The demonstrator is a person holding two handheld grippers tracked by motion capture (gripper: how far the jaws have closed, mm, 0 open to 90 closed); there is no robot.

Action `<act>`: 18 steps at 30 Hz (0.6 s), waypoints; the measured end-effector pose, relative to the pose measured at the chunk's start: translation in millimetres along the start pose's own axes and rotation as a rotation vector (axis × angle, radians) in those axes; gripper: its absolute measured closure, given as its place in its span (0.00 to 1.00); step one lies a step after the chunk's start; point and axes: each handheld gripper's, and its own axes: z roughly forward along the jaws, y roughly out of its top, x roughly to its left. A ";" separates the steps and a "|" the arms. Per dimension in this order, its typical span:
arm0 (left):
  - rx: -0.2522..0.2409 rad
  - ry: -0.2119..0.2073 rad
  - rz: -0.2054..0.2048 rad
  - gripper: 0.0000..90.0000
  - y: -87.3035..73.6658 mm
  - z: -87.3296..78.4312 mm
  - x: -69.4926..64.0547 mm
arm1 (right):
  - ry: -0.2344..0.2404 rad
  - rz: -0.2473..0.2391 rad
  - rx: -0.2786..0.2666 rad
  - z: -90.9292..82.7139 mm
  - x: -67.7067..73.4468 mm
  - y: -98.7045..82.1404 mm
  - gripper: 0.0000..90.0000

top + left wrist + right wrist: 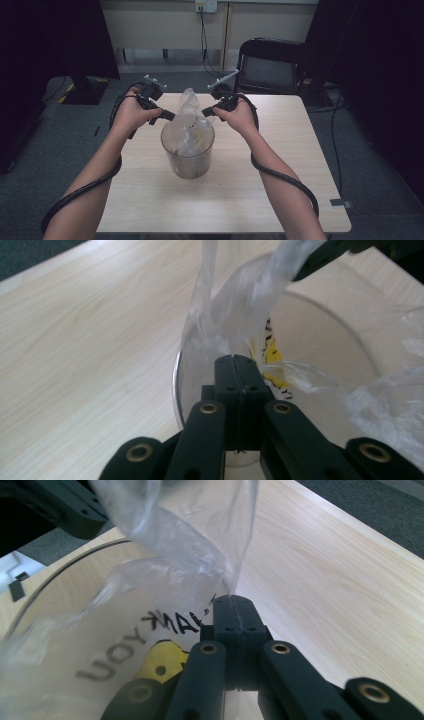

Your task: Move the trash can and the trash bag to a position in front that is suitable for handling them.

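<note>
**Thin bag, two pinches, one clear bin**

A clear plastic bag (pixel 189 120) hangs partly inside a round transparent bin (pixel 187 150) in the middle of the table (pixel 280 165), its top rising above the rim between the two hands. The left hand-held gripper (pixel 170 116) has its jaws pressed together on the film at the bag's left edge; the left gripper view shows the plastic (pixel 235 315) running up from the closed tips. The right hand-held gripper (pixel 206 111) pinches the opposite edge in the same way, the film (pixel 200 535) lifting off its tips.

The bag looks feather-light, limp and slippery, so I would expect it to slide out of a loose pinch and stretch or tear under a hard tug. The sensible hold is at the mouth's edge, on opposite sides. The bin looks stiff but light, and might shift if the bag drags on it.
</note>
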 end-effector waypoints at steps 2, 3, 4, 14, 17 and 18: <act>-0.043 0.007 0.010 0.72 1.9 2.9 -4.3 | 0.007 -0.002 0.013 1.3 1.5 0.1 1.00; -0.041 0.008 0.019 0.66 2.8 3.5 -6.3 | 0.009 -0.005 0.011 1.4 3.0 -0.1 1.00; -0.037 -0.002 0.021 0.64 3.6 5.3 -10.8 | 0.018 -0.006 0.016 1.4 4.2 -0.2 1.00; -0.024 -0.050 -0.065 0.55 14.4 30.2 -32.2 | 0.018 -0.024 0.028 -2.8 15.3 0.8 1.00; -0.018 -0.065 -0.101 0.79 16.1 41.4 -27.4 | 0.019 -0.025 0.032 -3.5 17.3 0.5 1.00; -0.020 -0.059 -0.117 0.79 15.7 44.7 -27.2 | 0.017 -0.025 0.029 -3.2 16.9 0.1 1.00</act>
